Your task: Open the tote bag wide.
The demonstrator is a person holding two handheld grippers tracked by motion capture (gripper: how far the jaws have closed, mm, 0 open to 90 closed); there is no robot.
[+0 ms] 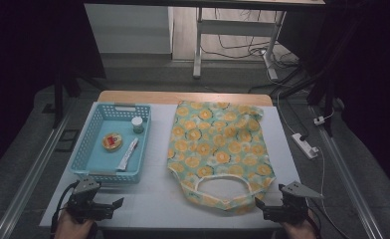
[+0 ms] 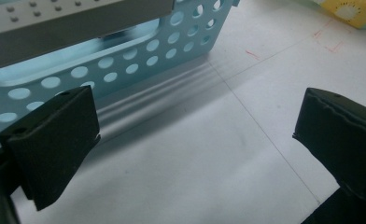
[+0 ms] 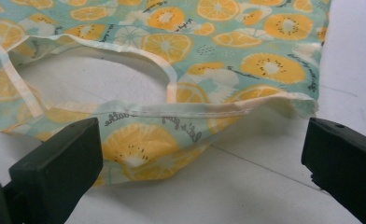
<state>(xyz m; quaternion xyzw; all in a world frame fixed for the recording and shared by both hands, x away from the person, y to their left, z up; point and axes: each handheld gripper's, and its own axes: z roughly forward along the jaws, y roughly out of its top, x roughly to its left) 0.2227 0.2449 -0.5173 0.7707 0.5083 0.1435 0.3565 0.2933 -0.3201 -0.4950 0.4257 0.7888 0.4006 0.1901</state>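
Counter (image 1: 155,199): white sheet over a wooden top, carrying everything listed below; both tongs rest at its near edge.

Fruit-print garment (image 1: 218,149): thin cloth, teal with orange and kiwi slices, spread flat directly ahead of the right tongs (image 1: 272,208) and reaching away from them. Its neckline opening lies nearest them, with a cream-bound hem (image 3: 172,111) just beyond their jaws. Judged light, limp and easily rucked; it will sag and fold when lifted, not slip. Best hold: the doubled, stitched edge beside the neckline, pinched through both layers.

Blue basket (image 1: 114,144): perforated plastic, rigid, just ahead of the left tongs (image 1: 106,206); its holed wall (image 2: 125,65) stands close before their jaws.

Basket contents: white tube (image 1: 128,153), round lidded tin (image 1: 112,142), small jar (image 1: 137,124), all lying or standing loose.

Right tongs: jaws spread wide, nothing between them, the cloth edge not yet touched.

Left tongs: jaws likewise wide apart, empty, over bare counter.
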